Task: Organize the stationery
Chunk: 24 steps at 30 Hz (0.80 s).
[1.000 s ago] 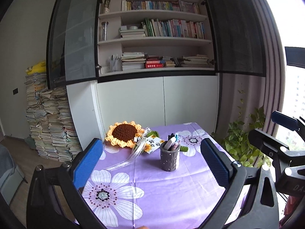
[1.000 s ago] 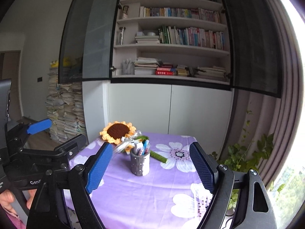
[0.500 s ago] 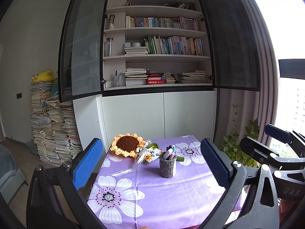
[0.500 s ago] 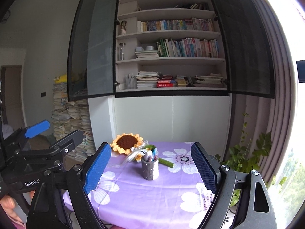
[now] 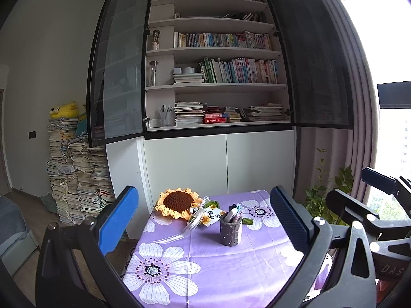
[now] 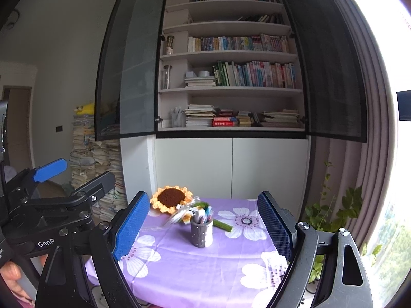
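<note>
Stacks of papers [image 5: 74,177] rise at the far left against the wall, with a yellow plush toy [image 5: 64,109] on top. Next comes the bookcase [image 5: 218,87] with both dark glass doors swung wide, its shelves full of upright and piled books, over white lower cupboards [image 5: 218,164].

Left tongs [image 5: 205,223] stand released, blue pads wide apart with nothing between them but the view of the worktop [image 5: 231,269] – a small table under a purple cloth printed with big white flowers. Toward its far left corner lies a crocheted sunflower [image 5: 178,201], orange petals around a brown centre, with a clear ribbon [image 5: 185,228] trailing from it toward the near side and a small printed card [image 5: 213,214] just beside it.

Right of the sunflower, near the middle of the far half of the cloth, the pen holder [image 5: 231,232] stands upright: a dark grey cylinder dotted with small pale spots, packed with pens and markers [image 5: 235,211] whose white, blue and pink caps stick out above the rim. A green stem-like piece [image 6: 223,224] lies on the cloth just behind and to its right.

Right tongs [image 6: 203,228] are likewise released, pads wide – the holder shows between them but well beyond them, untouched. Further right a leafy plant [image 6: 334,210] stands by the pinkish curtain [image 6: 364,128] and the bright window
</note>
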{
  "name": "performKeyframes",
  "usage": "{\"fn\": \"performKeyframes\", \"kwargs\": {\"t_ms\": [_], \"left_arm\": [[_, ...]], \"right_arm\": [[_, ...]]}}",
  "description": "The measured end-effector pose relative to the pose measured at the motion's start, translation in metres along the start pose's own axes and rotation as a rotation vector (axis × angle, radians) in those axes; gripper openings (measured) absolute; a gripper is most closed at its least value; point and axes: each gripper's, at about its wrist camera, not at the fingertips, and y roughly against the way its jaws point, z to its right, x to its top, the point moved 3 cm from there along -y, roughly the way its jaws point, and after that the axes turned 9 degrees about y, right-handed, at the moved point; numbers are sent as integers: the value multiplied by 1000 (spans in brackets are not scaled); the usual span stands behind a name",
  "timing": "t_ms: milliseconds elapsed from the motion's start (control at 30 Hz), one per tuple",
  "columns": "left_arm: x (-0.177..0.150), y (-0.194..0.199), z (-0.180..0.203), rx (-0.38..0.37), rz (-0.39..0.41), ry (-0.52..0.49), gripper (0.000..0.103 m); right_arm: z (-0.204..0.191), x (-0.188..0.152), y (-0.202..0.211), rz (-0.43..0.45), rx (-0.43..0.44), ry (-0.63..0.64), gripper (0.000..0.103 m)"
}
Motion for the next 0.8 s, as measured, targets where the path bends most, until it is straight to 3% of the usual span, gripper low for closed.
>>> {"fn": "performKeyframes", "kwargs": {"t_ms": [800], "left_arm": [[-1, 4, 1, 0, 3, -6, 102]], "right_arm": [[-5, 0, 9, 19, -31, 10, 87]]}}
